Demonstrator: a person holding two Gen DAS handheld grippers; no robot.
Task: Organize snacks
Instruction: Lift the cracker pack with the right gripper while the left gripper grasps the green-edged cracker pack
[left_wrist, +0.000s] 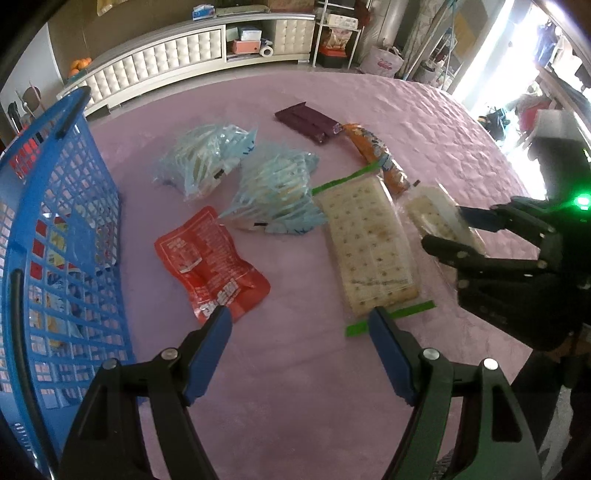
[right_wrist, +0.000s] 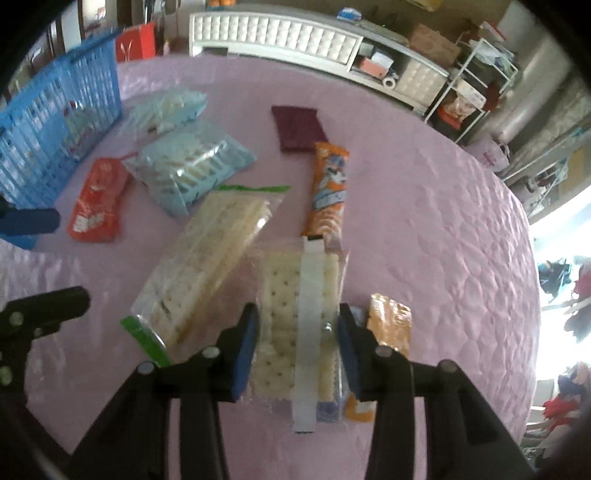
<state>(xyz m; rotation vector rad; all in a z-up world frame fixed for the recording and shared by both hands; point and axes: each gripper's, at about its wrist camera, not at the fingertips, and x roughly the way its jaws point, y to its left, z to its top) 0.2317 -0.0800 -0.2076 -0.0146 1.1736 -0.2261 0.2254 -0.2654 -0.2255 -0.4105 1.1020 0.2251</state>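
nearest, right gripper (right_wrist: 297, 347) clamped on clear cracker pack (right_wrist: 295, 332) atop pink cloth (right_wrist: 424, 221). left gripper (left_wrist: 301, 323) gaping, holding nothing. farther left, red pouch (left_wrist: 210, 262), 2 pale-blue packs (left_wrist: 273, 192), blue basket (left_wrist: 55, 221).

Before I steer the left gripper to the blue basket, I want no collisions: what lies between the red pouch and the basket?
Nothing: in the left wrist view bare pink cloth separates the red pouch from the blue basket.

A home: tufted cabinet (left_wrist: 162, 62), cluttered shelves (right_wrist: 469, 92) (lived-in).
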